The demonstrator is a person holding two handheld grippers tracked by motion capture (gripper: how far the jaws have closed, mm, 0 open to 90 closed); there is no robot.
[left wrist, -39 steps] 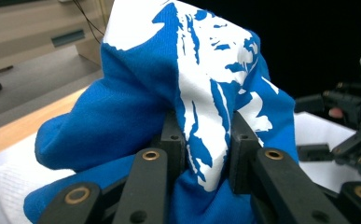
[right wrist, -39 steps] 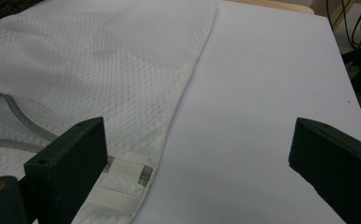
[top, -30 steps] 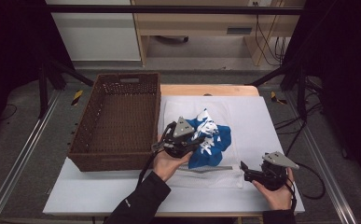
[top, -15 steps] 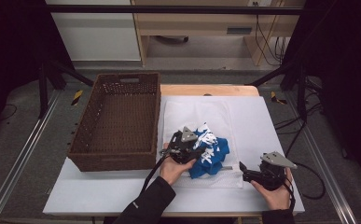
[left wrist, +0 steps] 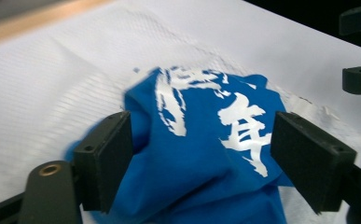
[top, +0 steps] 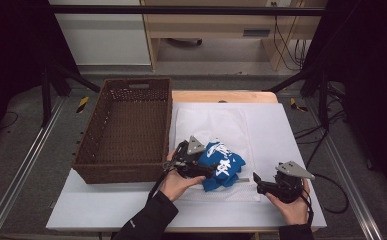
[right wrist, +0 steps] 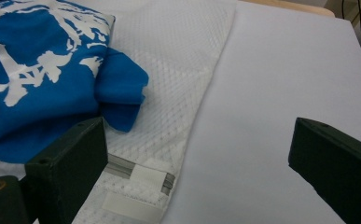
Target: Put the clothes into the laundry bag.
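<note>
A crumpled blue cloth [top: 223, 167] with white lettering lies on a flat white mesh bag [top: 216, 125] on the table. My left gripper [top: 208, 172] is low at the cloth's left side. Its jaws have just been opening and now stand wide. In the left gripper view the blue cloth [left wrist: 206, 154] bulges between the two pads without being pinched, and the left gripper [left wrist: 204, 128] is open. My right gripper [top: 257, 182] rests near the front right of the bag, open and empty. From the right gripper [right wrist: 199, 135] I see the cloth [right wrist: 38, 79] and the bag's zipper end [right wrist: 141, 170].
A brown wicker basket [top: 126, 130] stands empty at the left, close to the left hand. The white table top [top: 291, 130] stretches bare to the right of the mesh bag. Black frame legs and cables lie beyond the table.
The left gripper has sunk toward the table with the blue cloth and its jaws have opened. The cloth now rests on the mesh bag. The right gripper has kept still.
</note>
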